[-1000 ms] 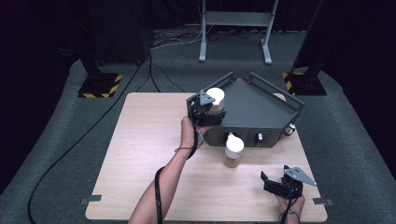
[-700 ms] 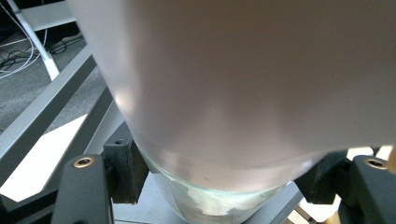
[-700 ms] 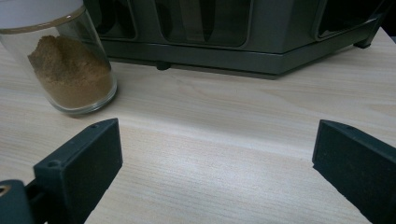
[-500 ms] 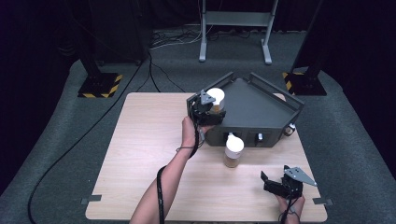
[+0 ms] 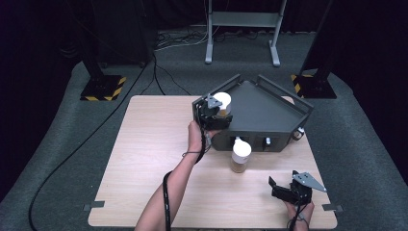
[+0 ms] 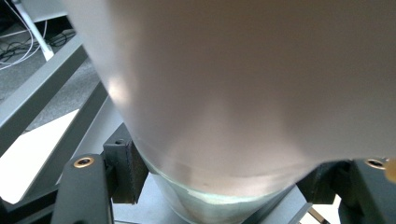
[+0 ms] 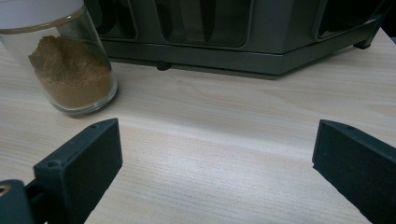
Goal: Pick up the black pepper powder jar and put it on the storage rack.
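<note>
Nothing much is changing against the earlier high views: the left gripper [image 5: 211, 113] is keeping its place at the near-left corner of the dark grey angular metal rack [image 5: 262, 108], and the right gripper [image 5: 287, 190] is staying low at the near-right of the pale wooden table [image 5: 144, 159]. Only a slight settling of the left hand is noticeable.

The left gripper is clamping a white-capped glass jar [image 6: 233, 93] just under its cap, jaws closed narrow around it; in the left gripper view the jar's wall is crowding the lens, with the rack's rails behind. The held jar [image 5: 222, 103] is sitting at the rack's top edge, and whether it is resting on the tray surface or hanging just above it cannot be told.

The right gripper is standing idle with jaws wide apart and nothing between them, facing a second white-capped glass jar of brown powder [image 7: 70, 70] that is standing upright on the table just in front of the rack.

Risks, as judged: the held jar is smooth glass, so a loosened clamp could let it slip. Releasing near the rack's rim could tip it off the edge, toward the jar below.
</note>
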The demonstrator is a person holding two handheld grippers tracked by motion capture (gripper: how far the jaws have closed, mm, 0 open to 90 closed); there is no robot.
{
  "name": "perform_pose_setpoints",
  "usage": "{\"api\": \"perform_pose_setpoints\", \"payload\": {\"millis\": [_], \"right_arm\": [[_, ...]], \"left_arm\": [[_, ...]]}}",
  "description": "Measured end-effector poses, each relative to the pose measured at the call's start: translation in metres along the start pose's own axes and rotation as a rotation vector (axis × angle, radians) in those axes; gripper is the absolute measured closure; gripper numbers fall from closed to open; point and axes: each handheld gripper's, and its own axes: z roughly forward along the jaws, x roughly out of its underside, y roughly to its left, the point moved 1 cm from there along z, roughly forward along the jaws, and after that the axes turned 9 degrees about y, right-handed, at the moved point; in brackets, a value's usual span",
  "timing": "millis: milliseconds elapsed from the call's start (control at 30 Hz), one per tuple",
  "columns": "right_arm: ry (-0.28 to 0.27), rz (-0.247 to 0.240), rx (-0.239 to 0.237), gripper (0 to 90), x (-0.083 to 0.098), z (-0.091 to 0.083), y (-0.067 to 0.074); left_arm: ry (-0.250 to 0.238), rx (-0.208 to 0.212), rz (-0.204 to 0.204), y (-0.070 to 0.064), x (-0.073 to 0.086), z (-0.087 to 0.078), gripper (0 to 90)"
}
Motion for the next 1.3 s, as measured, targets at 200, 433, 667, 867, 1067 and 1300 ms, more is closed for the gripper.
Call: {"api": "perform_pose_setpoints", "payload": {"millis": [200, 433, 667, 867, 1067, 1300], "right_arm": [[-0.001, 0.0, 0.0, 0.5, 0.0, 0.0, 0.0], [-0.001, 0.0, -0.001, 0.5, 0.0, 0.0, 0.0], [0.0, -0.001, -0.001, 0.5, 0.0, 0.0, 0.0], [0.0, -0.001, -0.001, 0.5, 0.0, 0.0, 0.0], [0.001, -0.001, 0.0, 0.5, 0.0, 0.0, 0.0], [0.0, -0.002, 0.0, 0.5, 0.0, 0.0, 0.0]], "left_arm": [[0.007, 0.003, 0.002, -0.001, 0.0, 0.003, 30.8], [0.021, 0.007, 0.003, 0.0, -0.006, 0.005, 30.8], [0.04, 0.01, 0.017, 0.002, -0.012, 0.008, 30.8], [0.046, 0.011, 0.015, 0.004, -0.015, 0.01, 30.8], [0.05, 0.01, 0.014, 0.006, -0.018, 0.012, 30.8], [0.049, 0.005, 0.011, 0.007, -0.02, 0.015, 30.7]]}}
